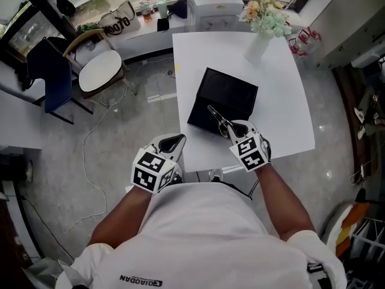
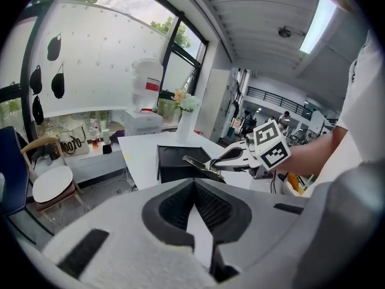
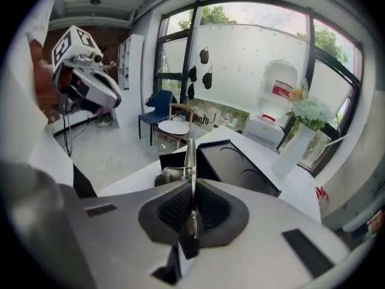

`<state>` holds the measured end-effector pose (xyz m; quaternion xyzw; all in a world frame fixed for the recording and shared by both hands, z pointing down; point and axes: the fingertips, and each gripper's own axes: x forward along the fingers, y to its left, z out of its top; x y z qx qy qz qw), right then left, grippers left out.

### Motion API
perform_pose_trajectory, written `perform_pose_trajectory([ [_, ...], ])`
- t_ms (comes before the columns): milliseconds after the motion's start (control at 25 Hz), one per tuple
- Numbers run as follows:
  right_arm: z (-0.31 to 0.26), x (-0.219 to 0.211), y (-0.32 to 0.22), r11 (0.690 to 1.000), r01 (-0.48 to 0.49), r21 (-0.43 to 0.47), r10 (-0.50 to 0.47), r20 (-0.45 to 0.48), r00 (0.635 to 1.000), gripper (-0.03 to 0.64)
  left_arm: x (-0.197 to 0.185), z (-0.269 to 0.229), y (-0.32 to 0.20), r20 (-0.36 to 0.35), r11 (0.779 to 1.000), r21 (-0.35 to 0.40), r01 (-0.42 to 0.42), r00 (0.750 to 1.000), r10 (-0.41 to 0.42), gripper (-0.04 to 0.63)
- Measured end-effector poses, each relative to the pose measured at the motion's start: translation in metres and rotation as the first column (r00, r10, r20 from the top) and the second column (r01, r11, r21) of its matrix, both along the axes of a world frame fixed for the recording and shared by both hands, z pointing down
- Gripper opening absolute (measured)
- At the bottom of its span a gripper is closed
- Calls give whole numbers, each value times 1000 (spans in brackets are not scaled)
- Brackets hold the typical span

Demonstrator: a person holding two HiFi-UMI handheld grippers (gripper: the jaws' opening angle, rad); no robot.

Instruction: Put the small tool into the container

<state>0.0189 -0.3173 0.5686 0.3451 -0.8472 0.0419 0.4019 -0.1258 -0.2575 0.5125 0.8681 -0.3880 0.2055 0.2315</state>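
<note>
At the near edge of the white table (image 1: 283, 101), the right gripper (image 1: 230, 130) is clamped on the small tool (image 1: 218, 118), a slim metal implement. Its jaws are pressed onto the tool's rear end. The tool's free end projects forward and up-left over the near part of the container (image 1: 231, 89), a shallow black box lying open on the table. Whether the tool's tip touches the container cannot be determined.

The left gripper (image 1: 174, 142) is held off the table's near left corner, close to the person's body and well apart from the container. Its jaws are pressed together with nothing between them.

A white vase of flowers (image 1: 261, 26) stands at the far right of the table, clear of the container.
</note>
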Motion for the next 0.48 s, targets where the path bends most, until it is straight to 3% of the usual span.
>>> perform_pose_trajectory([
  [240, 38, -13, -17, 986, 163, 30, -149, -270, 951, 9, -19, 2, 3, 8, 1000, 4, 20, 1000, -20, 9],
  [480, 64, -18, -36, 982, 189, 2, -176, -351, 920, 9, -35, 0, 3, -3, 998, 15, 65, 998, -65, 9],
])
